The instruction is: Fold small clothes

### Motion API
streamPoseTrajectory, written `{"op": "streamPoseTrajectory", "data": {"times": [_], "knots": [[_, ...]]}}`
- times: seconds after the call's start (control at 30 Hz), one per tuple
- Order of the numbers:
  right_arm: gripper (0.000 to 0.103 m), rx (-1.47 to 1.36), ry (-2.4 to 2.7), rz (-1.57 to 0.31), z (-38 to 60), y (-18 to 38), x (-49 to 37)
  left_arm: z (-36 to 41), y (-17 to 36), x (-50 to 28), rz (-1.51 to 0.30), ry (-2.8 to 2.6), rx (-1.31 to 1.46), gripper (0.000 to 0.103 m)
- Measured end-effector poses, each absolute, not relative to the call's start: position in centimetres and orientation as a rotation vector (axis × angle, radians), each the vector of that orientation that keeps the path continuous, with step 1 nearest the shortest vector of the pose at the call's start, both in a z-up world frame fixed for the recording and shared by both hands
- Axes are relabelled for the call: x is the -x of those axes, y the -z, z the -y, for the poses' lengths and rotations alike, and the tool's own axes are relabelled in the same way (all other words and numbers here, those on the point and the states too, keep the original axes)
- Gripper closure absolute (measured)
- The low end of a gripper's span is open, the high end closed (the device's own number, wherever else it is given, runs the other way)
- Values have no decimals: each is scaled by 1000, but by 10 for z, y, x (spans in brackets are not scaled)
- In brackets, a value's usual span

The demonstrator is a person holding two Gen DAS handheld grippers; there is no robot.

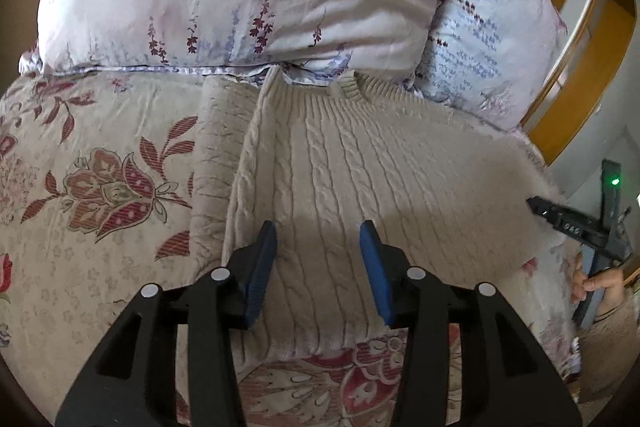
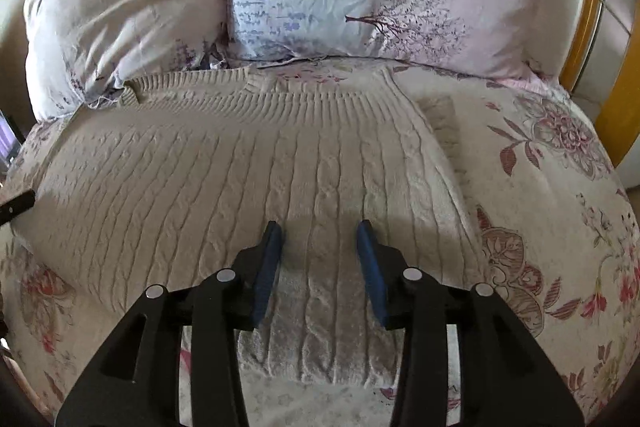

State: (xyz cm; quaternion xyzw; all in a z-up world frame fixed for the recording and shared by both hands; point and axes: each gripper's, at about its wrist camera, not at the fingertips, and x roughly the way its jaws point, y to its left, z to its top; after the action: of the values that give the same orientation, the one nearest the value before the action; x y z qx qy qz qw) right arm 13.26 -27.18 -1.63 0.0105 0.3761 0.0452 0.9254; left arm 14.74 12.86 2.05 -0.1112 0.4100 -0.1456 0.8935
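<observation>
Both tools — left tool [image 1: 318, 235], right tool [image 2: 320, 233] — gape over the sweater [image 2: 240, 163].

The sweater's [image 1: 340, 163] right sleeve was smeared by blur toward 3 o'clock in the left wrist view, its cuff impossible to make out. The right gripper [image 1: 576, 223] showed there only as a dark, blurred sliver at 3 o'clock, jaws unreadable, the hand [image 1: 596, 283] holding it cut off by the frame's edge. In the right wrist view, the sweater's [image 2: 240, 163] hem lay hidden under the gripper's body at 6 o'clock. The left pillow [image 2: 120, 7] covered part of its collar at 10 o'clock.
</observation>
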Motion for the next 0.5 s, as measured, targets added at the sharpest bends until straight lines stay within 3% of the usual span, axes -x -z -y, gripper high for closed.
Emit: {"op": "streamPoseTrajectory", "data": {"times": [0.1, 0.17, 0.23, 0.5], "knots": [[61, -34, -88, -768, 266, 7, -133, -147, -28, -149, -829, 300, 336, 47], [60, -38, -132, -744, 258, 1, -134, -165, -30, -154, -824, 265, 423, 35], [53, -26, -168, -737, 242, -3, -139, -178, -30, -162, -833, 229, 479, 34], [53, 45, -222, -734, 188, -1, -161, -205, -12, -190, -891, 220, 696, 31]]}}
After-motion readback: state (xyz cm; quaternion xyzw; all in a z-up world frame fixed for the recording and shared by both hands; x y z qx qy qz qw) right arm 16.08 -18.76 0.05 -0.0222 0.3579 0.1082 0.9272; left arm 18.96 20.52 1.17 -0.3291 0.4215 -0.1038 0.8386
